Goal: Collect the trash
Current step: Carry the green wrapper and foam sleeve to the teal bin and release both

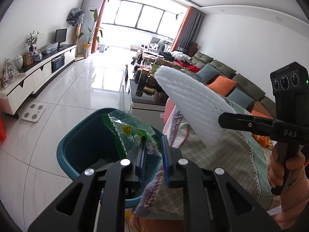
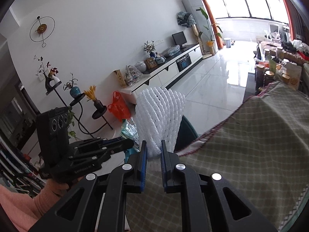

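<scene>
Left wrist view: I look along the left gripper [image 1: 152,147] fingers, down over the teal bin [image 1: 67,147], close below, and far down the room to the window [image 1: 143,17].
Right wrist view: I look from over the checked cloth [image 2: 251,135], facing left toward the TV cabinet [image 2: 164,71].
Shared: both views catch the white foam net [image 1: 193,104] [image 2: 160,116], the bin, the cabinet, the window, and the opposite gripper.
</scene>
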